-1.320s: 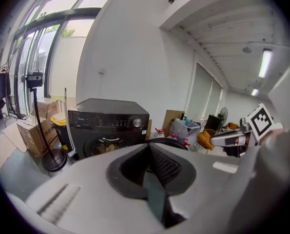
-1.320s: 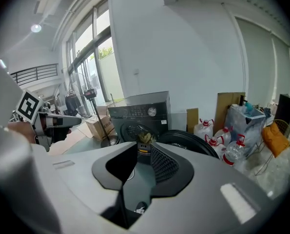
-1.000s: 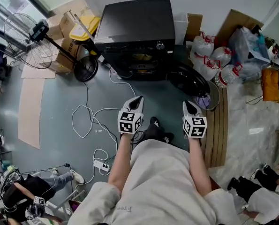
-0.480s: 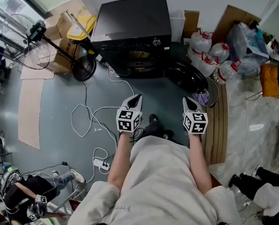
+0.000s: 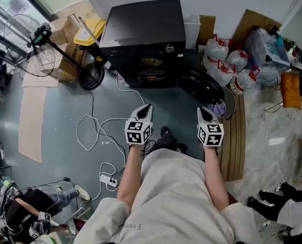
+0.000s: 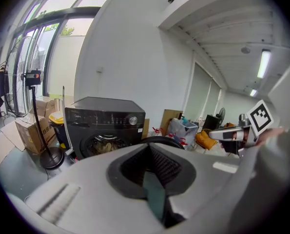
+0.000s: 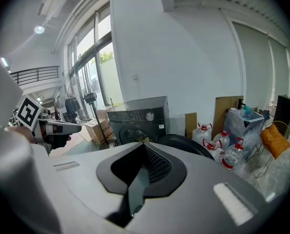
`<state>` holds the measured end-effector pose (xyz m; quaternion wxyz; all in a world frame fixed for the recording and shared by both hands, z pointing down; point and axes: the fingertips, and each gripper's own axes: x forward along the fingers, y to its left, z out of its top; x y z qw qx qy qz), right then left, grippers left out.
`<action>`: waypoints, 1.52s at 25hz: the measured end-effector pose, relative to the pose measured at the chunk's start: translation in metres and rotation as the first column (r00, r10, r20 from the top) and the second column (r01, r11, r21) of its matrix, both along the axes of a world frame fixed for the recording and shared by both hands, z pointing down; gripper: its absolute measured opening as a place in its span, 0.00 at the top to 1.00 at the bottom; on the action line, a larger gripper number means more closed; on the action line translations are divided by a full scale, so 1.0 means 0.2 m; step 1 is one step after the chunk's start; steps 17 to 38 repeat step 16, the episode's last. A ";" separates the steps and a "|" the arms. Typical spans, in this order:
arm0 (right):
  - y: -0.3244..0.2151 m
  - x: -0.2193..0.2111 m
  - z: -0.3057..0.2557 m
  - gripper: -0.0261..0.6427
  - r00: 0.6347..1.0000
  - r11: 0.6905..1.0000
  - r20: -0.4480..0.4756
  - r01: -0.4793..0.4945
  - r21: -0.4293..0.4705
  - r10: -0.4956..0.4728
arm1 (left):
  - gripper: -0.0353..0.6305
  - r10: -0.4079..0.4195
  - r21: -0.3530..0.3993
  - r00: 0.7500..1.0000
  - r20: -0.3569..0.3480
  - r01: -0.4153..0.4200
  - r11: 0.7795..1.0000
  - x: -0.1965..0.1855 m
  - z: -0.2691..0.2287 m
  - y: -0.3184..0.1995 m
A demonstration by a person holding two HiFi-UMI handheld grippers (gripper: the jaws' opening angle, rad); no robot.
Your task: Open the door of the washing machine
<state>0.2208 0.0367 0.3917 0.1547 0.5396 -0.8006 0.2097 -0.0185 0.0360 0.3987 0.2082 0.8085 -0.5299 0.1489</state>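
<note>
Prob. a messy storeroom or work rm, not a home; washer [image 5: 143,27] on bare grey floor [image 5: 54,116] ahead of left gripper [image 5: 147,108]; cardboard boxes [image 5: 65,65] & big fan [image 5: 25,43] further left; water jugs [image 5: 221,65] & bags [image 5: 267,47] past right gripper [image 5: 204,111]; loose cables [image 5: 93,103] by left gripper.

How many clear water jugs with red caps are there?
4 clear red-capped jugs, clustered right of the black washing machine: two farther back, two in front, the other at. Others may hide behind them.
</note>
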 end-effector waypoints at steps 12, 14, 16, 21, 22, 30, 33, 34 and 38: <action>0.03 0.02 0.02 0.96 1.000 1.000 -0.020 0.004 -0.003 -0.004 | 0.86 -0.003 -0.008 1.000 -0.014 0.002 1.000 0.02 0.04 0.02; 0.04 0.01 0.03 0.96 1.000 1.000 -0.023 0.012 -0.002 -0.012 | 0.86 0.000 -0.003 1.000 -0.017 0.000 1.000 0.02 0.04 0.01; 0.04 0.00 0.03 0.96 0.999 1.000 -0.028 0.021 -0.001 -0.021 | 0.86 0.002 0.000 1.000 -0.020 -0.002 1.000 0.03 0.04 0.01; 0.04 0.00 0.03 0.96 0.999 1.000 -0.028 0.021 -0.001 -0.021 | 0.86 0.002 0.000 1.000 -0.020 -0.002 1.000 0.03 0.04 0.01; 0.04 0.00 0.03 0.96 0.999 1.000 -0.028 0.021 -0.001 -0.021 | 0.86 0.002 0.000 1.000 -0.020 -0.002 1.000 0.03 0.04 0.01; 0.04 0.00 0.03 0.96 0.999 1.000 -0.028 0.021 -0.001 -0.021 | 0.86 0.002 0.000 1.000 -0.020 -0.002 1.000 0.03 0.04 0.01; 0.04 0.00 0.03 0.96 0.999 1.000 -0.028 0.021 -0.001 -0.021 | 0.86 0.002 0.000 1.000 -0.020 -0.002 1.000 0.03 0.04 0.01; 0.04 0.00 0.03 0.96 0.999 1.000 -0.028 0.021 -0.001 -0.021 | 0.86 0.002 0.000 1.000 -0.020 -0.002 1.000 0.03 0.04 0.01; 0.04 0.00 0.03 0.96 0.999 1.000 -0.028 0.021 -0.001 -0.021 | 0.86 0.002 0.000 1.000 -0.020 -0.002 1.000 0.03 0.04 0.01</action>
